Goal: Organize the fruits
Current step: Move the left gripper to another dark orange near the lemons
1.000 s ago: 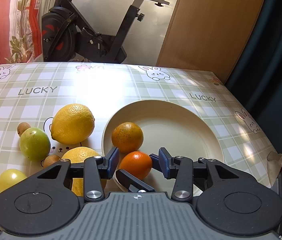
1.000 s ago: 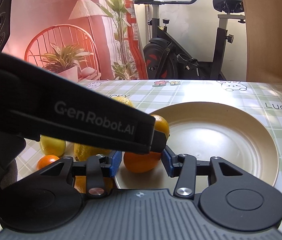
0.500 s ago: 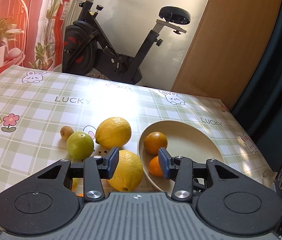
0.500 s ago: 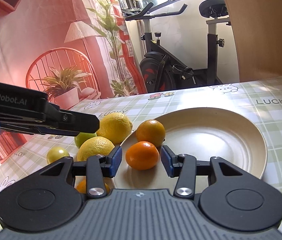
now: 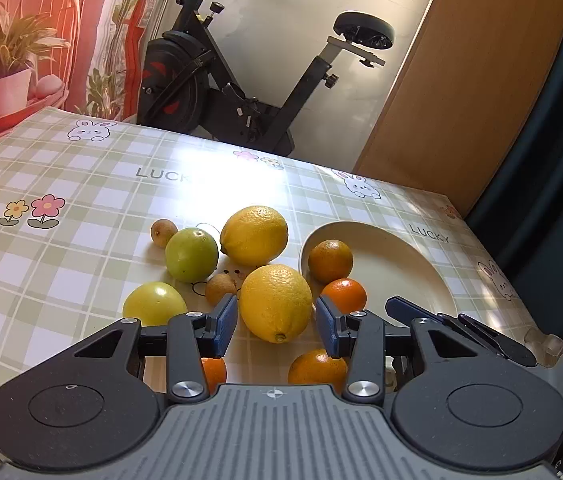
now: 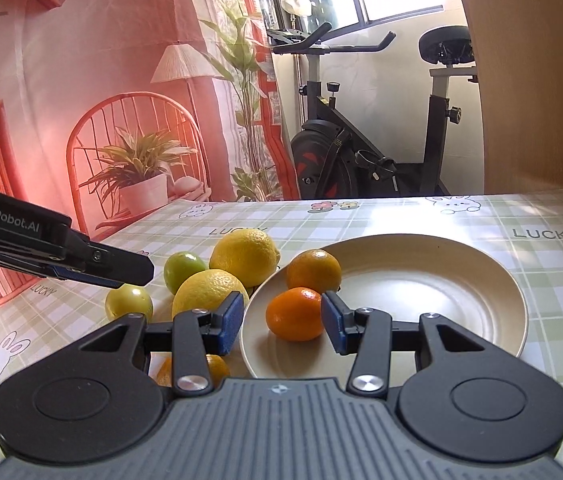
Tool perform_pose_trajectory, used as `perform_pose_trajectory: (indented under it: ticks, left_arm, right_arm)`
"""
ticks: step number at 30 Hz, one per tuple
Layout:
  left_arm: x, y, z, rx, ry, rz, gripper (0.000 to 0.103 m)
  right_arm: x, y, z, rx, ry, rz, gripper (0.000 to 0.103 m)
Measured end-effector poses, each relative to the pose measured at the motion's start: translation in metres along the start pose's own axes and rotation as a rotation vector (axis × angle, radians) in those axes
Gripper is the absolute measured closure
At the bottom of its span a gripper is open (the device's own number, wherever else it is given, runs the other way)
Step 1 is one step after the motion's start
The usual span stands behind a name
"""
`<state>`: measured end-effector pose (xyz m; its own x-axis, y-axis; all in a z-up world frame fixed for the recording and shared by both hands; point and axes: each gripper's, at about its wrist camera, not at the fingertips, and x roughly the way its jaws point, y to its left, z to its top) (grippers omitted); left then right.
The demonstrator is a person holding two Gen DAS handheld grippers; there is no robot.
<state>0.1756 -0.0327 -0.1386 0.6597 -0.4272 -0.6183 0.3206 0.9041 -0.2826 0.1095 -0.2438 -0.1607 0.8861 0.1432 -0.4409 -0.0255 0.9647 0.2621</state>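
Observation:
A cream plate (image 5: 401,276) (image 6: 421,292) holds two oranges (image 6: 313,272) (image 6: 295,314). To its left on the checked cloth lie two lemons (image 5: 254,235) (image 5: 275,302), a green fruit (image 5: 191,255), a yellow-green one (image 5: 154,304) and two small brown fruits (image 5: 163,233). Two more oranges (image 5: 317,368) sit close under my left gripper (image 5: 276,326). It is open and holds nothing; the near lemon lies just ahead of its pads. My right gripper (image 6: 281,324) is open too, hovering at the plate's near rim, with the near orange in front of its pads.
An exercise bike (image 5: 241,92) stands beyond the table's far edge, beside a wooden panel (image 5: 461,100). A pink backdrop with a printed chair and plant (image 6: 133,168) fills the left. The left gripper's finger (image 6: 121,266) reaches in over the fruits.
My left gripper drew back from the plate and swung left, so the near lemon now lies ahead of it instead of the orange. The right gripper backed off slightly. Both stayed open.

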Motion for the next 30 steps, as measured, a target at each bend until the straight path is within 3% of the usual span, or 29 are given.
perform_pose_trajectory:
  ticks: [8,21,30]
  left_arm:
    - [-0.002,0.002,-0.01,-0.036,0.002,-0.022,0.058]
    - [-0.008,0.009,-0.016,-0.097,-0.02,-0.052,0.057]
    - [-0.006,0.019,-0.014,-0.126,-0.006,-0.002,0.057]
  right_arm:
    - [-0.008,0.021,-0.008,-0.114,0.005,0.003,0.056]
    - [-0.008,0.038,-0.017,-0.196,0.041,0.122,0.056]
    - [-0.004,0.039,-0.018,-0.224,0.075,0.145,0.056]
